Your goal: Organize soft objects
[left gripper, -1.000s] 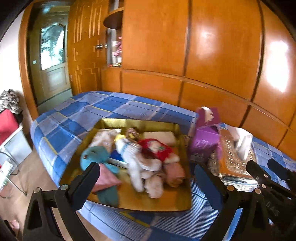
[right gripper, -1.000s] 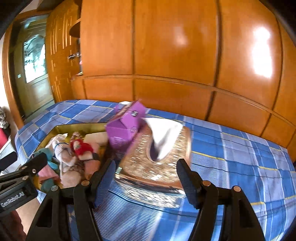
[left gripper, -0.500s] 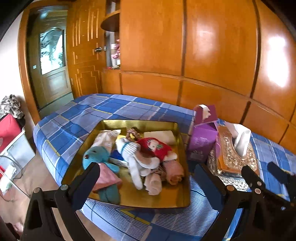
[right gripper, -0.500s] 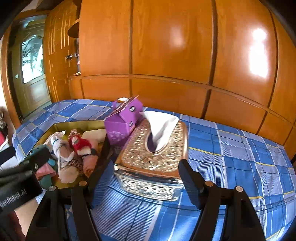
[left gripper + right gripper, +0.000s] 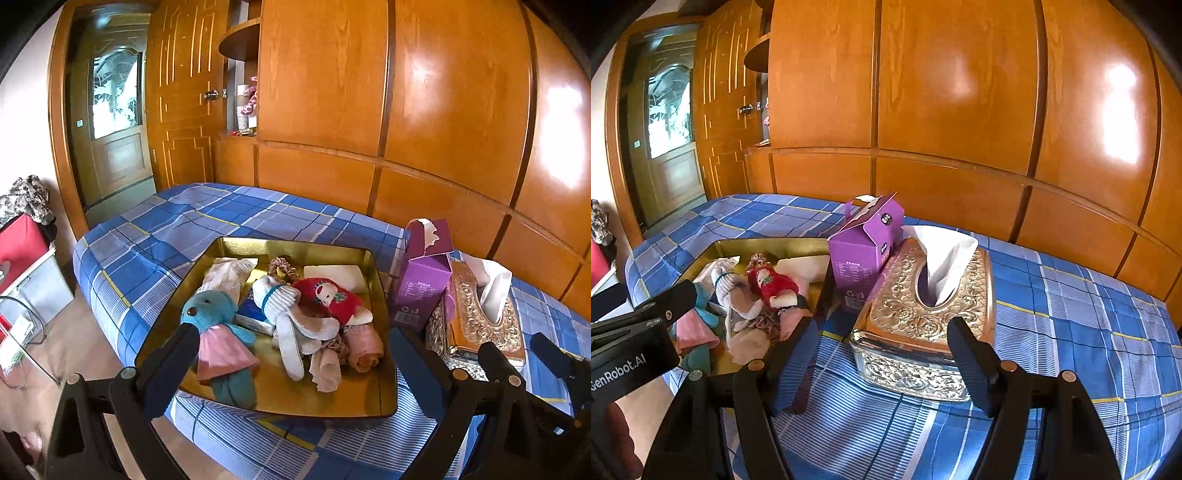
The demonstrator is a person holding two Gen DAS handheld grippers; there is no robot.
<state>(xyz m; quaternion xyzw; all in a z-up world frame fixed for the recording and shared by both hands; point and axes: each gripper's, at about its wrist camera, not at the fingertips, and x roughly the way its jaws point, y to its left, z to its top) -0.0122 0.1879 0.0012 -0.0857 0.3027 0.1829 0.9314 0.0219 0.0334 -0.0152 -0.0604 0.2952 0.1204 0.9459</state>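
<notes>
On the bed, gold tray (image 5: pixel 376 402) as landmark | soft toys (image 5: pixel 288 317) piled inside tray | your left claw (image 5: pixel 291 365) hangs at its near rim, fingers apart, empty | right claw (image 5: pixel 882 354) spread, empty, before the tissue box (image 5: pixel 923 314) right of tray | sorted pile or unsorted heap: cannot tell

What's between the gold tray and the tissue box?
The purple carton stands between the gold tray and the tissue box; clearest in the right wrist view.

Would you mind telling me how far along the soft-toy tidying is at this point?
Done: the teal plush, white rabbit and red doll lie jumbled in the gold tray. In hand: nothing; the left gripper and right gripper are open and empty. Left: any sorting.
</notes>
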